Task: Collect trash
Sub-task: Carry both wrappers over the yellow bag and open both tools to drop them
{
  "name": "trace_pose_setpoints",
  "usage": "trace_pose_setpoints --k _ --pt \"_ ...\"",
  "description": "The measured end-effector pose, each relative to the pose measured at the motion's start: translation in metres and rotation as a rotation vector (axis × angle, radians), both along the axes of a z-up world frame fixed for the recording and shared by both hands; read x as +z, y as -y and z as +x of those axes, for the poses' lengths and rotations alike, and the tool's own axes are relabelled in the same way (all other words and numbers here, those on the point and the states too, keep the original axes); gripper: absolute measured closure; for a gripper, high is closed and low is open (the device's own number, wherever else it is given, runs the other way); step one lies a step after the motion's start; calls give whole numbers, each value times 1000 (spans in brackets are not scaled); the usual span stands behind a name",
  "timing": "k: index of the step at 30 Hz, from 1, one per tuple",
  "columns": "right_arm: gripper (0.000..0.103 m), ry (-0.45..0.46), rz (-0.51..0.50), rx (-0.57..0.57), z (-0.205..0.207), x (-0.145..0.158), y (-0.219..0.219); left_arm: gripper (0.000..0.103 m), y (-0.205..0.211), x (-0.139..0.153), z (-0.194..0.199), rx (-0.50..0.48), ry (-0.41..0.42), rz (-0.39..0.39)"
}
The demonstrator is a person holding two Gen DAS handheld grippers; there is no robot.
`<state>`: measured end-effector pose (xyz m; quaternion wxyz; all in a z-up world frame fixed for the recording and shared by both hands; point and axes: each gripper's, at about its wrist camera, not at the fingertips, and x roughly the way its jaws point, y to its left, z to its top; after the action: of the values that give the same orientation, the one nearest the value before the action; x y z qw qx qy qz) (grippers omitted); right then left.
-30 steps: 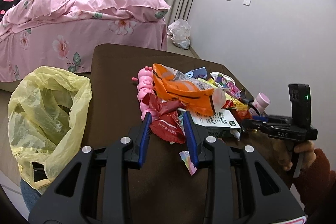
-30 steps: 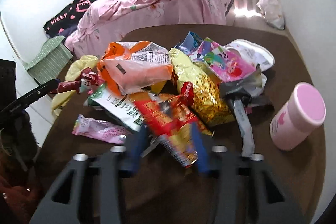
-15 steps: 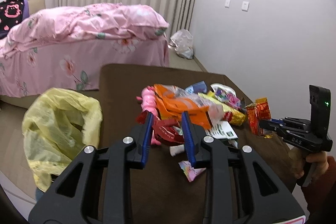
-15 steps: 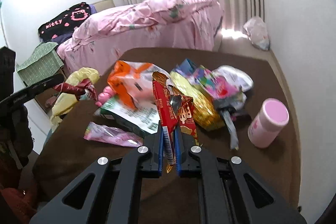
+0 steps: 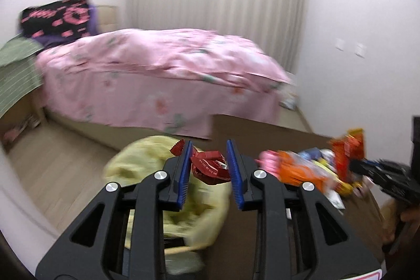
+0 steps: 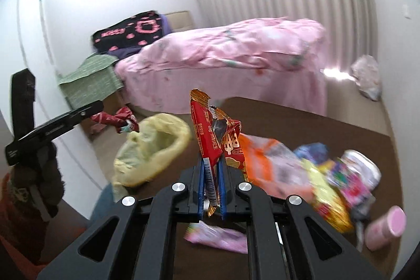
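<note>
In the left wrist view our left tongs [image 5: 208,172] sit at lower centre with a crumpled dark red wrapper [image 5: 208,167] between the blue pads; motion blur hides the contact, but the wrapper hangs clear of everything else, so we take them as clamped on it. Directly behind and below lies the yellow trash bag [image 5: 147,162], its mouth sagging. At the right edge the brown counter [image 5: 262,127] carries the remaining litter, led by an orange snack bag [image 5: 299,169].

In the right wrist view our right tongs [image 6: 211,175], at lower centre, are pressed together on a red and gold snack wrapper [image 6: 207,133] that stands upright above them. The yellow trash bag [image 6: 155,146] hangs at centre left off the counter edge. At far left the left tongs [image 6: 102,113] hold the dark red wrapper [image 6: 115,118] above and just left of the bag. A pink jar [image 6: 386,230] stands at lower right.

The risk we see is the limp bag: its rim droops, so a wrapper let go off-centre could slide to the floor. The tall wrapper may also twist out of its narrow pinch.
</note>
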<state>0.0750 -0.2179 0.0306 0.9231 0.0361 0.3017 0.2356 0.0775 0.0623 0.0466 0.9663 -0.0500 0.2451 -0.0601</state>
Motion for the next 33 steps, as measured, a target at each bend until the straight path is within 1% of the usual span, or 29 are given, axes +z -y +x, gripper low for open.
trace_pose_setpoints --k 2,4,6,7,9,11,13,15,19,22,23,24,25,26,29,33 --pt "93 -13 2 54 13 1 -22 77 -25 -6 5 87 -7 -31" --pt "93 -40 11 109 29 0 -45 77 -46 -17 12 147 -34 -83" --pt "93 -64 16 157 44 -2 -67 77 -59 -31 20 194 -57 -114" --pt "93 -76 22 186 55 -4 -79 77 -66 -42 25 216 -76 -137" --pt "93 -96 25 233 74 -9 -101 77 -75 -59 37 217 -112 -185" --pt "93 -120 12 273 94 -19 -124 77 -79 -73 44 211 -150 -213" --pt "93 -154 -12 294 113 -34 -144 77 -78 -87 53 224 -190 -196" --pt "93 -179 -45 306 127 -51 -160 77 -79 -95 58 231 -213 -191" --pt "93 -195 -110 318 140 -75 -178 77 -80 -99 65 243 -232 -195" --pt "91 -186 -166 315 141 -87 -185 70 -84 -98 70 245 -238 -232" --pt "90 -182 -185 312 142 -89 -187 61 -88 -98 70 244 -237 -256" --pt "83 -177 -198 310 141 -92 -187 50 -90 -97 70 243 -234 -279" --pt "75 -170 -205 313 139 -93 -187 45 -93 -96 70 246 -225 -304" --pt "73 -164 -206 315 138 -94 -185 41 -95 -94 69 252 -214 -317" --pt "73 -154 -221 301 133 -94 -181 38 -94 -88 65 265 -189 -306" --pt "73 -146 -211 272 123 -86 -167 31 -89 -77 60 266 -159 -288"
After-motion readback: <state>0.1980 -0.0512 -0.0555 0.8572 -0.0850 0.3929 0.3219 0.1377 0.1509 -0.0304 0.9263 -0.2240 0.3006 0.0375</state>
